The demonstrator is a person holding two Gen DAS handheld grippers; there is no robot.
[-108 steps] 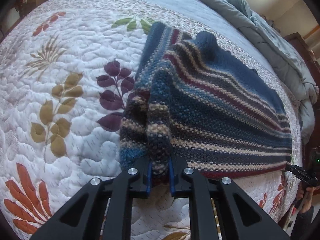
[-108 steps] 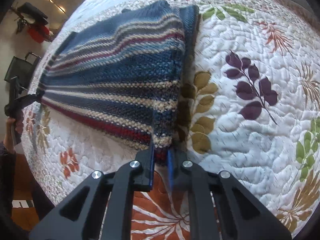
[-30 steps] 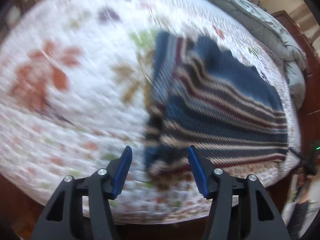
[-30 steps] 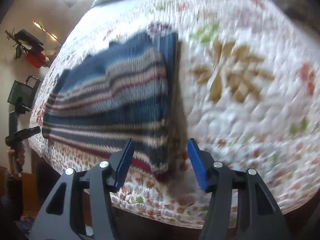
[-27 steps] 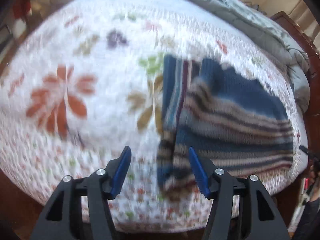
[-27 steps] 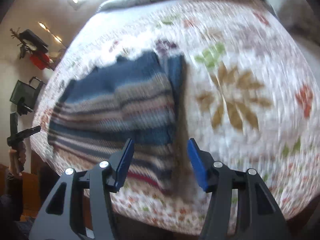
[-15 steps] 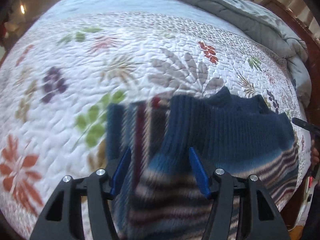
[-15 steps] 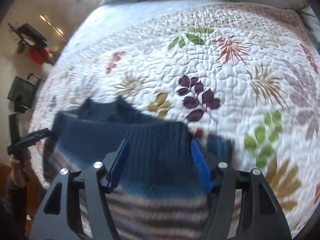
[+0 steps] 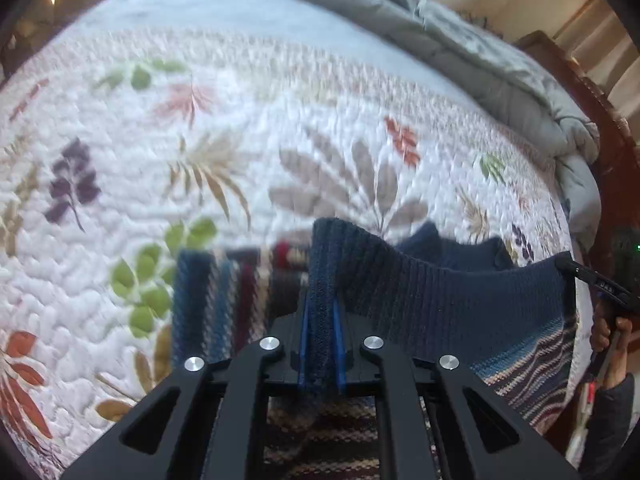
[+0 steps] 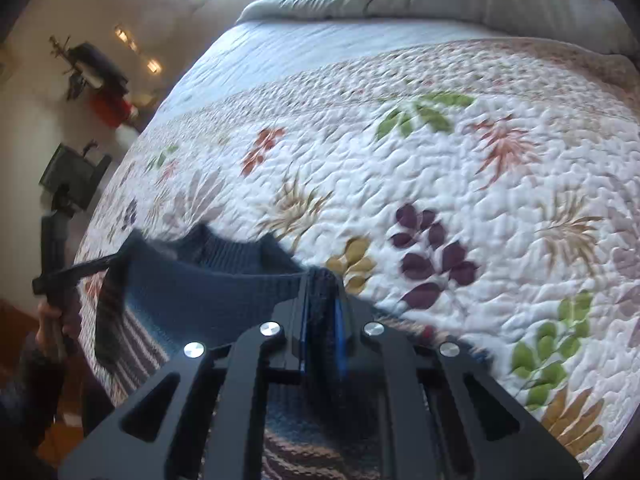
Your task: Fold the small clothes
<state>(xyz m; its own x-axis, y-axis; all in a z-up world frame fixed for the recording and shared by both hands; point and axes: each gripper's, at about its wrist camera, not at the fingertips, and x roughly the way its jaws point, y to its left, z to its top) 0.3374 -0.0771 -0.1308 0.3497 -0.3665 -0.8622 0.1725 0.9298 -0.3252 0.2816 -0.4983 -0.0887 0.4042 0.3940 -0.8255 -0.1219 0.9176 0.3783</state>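
I had the left gripper (image 9: 320, 316) and right gripper (image 10: 322, 312) each clamped on the striped sweater's (image 9: 460, 304) navy edge, toward 12 o'clock; fold unfinished

A knitted sweater (image 9: 448, 300), navy ribbed at one edge with blue, cream and maroon stripes, is lifted by that edge above the bed (image 9: 280, 128), its striped part trailing on the quilt.

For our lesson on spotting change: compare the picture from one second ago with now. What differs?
Both grippers, open then, have moved to the striped knit sweater's navy ribbed edge and shut on it: left gripper, right gripper. The floral quilt stays spread flat.
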